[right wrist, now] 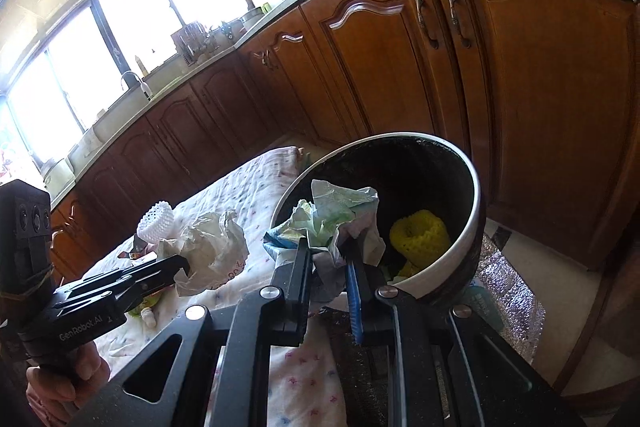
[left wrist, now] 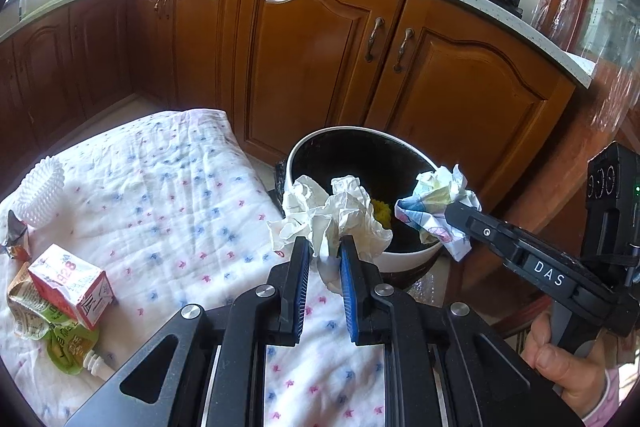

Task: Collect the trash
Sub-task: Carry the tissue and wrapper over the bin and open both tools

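White, black and yellow against brown wood

The bin (left wrist: 404, 255) is white outside and black inside; the foam net (right wrist: 420, 237) yellow; the cloth (left wrist: 160, 179) white with blue and pink specks.

The left gripper (left wrist: 325, 247) pinches white crumpled paper (left wrist: 320, 219) at the bin (left wrist: 408, 255) rim; right gripper (left wrist: 450, 213) holds printed paper (left wrist: 436, 205) above the bin.

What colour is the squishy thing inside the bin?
Yellow. The foam net lies inside the black-lined bin; the right wrist view shows it best.
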`<action>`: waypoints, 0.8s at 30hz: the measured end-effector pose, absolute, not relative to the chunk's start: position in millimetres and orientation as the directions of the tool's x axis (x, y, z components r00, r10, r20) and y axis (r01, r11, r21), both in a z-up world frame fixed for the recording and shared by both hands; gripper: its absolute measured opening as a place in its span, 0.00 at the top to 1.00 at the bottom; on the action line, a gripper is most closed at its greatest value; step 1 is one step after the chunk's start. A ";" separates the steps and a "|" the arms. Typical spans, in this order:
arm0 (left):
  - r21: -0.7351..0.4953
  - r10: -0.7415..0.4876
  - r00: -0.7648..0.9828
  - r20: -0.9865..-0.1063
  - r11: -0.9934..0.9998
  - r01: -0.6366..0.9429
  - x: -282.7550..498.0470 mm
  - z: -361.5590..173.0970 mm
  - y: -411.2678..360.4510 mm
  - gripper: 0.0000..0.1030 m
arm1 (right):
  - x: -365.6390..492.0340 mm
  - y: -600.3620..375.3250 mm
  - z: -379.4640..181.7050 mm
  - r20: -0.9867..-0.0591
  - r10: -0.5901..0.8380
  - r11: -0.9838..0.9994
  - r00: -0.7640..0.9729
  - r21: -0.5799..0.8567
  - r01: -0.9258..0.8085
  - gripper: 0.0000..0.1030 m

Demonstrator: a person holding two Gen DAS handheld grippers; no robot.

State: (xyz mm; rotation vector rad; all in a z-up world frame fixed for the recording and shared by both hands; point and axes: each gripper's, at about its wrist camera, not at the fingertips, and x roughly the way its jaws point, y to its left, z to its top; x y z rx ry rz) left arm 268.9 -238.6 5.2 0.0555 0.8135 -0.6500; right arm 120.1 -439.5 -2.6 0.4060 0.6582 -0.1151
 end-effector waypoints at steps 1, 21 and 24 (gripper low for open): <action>-0.195 -0.519 0.503 -0.691 0.804 0.562 271.1 4.9 -241.6 0.86 | 120.1 -441.1 -2.1 -0.615 0.019 0.915 0.788 0.328 0.234 0.85; -0.139 -0.481 0.460 -0.747 0.788 0.599 306.1 -10.8 -304.6 0.85 | 160.1 -475.4 -14.3 -0.697 -0.017 0.935 0.717 0.243 0.258 0.84; -0.137 -0.480 0.443 -0.757 0.780 0.611 308.8 -13.5 -313.3 0.82 | 170.2 -478.6 -19.1 -0.718 -0.017 0.936 0.695 0.233 0.263 0.81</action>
